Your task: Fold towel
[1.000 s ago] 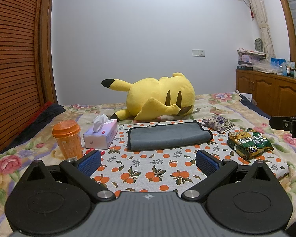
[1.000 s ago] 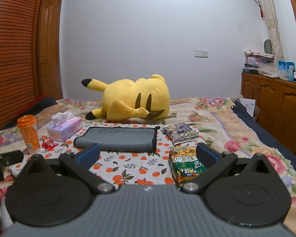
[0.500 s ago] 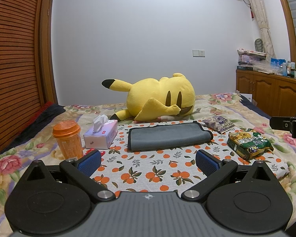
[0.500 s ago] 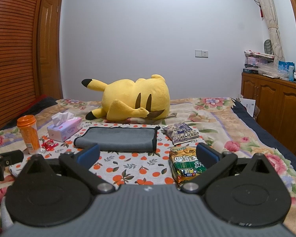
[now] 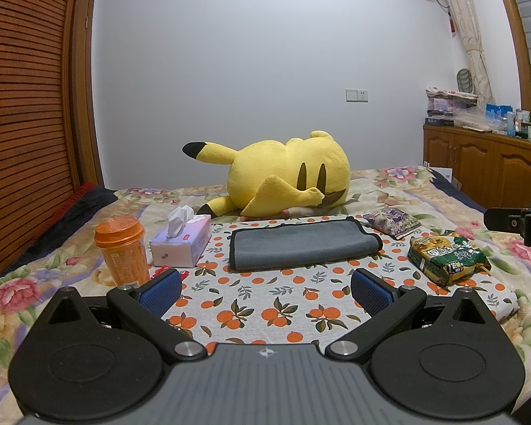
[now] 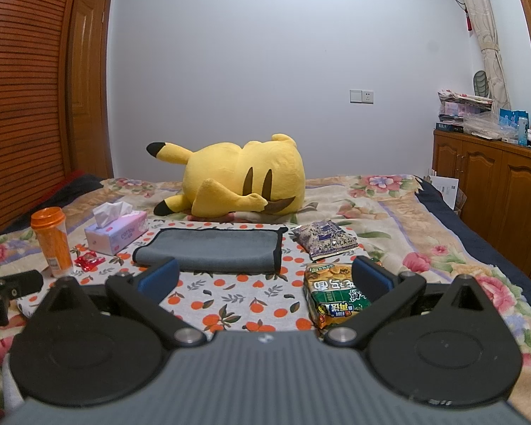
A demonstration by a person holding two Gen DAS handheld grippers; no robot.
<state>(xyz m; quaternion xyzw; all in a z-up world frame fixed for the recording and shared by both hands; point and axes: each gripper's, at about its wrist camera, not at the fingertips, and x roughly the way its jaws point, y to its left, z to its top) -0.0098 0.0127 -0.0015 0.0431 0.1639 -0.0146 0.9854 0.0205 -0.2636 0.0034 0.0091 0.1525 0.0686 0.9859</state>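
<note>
Lower edge of noodle packet point(image 6: 336, 292) covered by right-hand pad of right gripper point(image 6: 264, 276). Red wrapper point(image 5: 184, 273) nearly all hidden behind left pad of left gripper point(image 5: 264, 288). Other gripper cut by frame edge in both views. Print on purple packet point(image 6: 325, 239) beyond right pad: unreadable. Bottles on cabinet point(image 5: 492, 163), far right: too small to identify.

R gripper point(image 6: 265, 279) fingers apart | towel point(image 6: 209, 254) folded, prob. double | untouched
</note>
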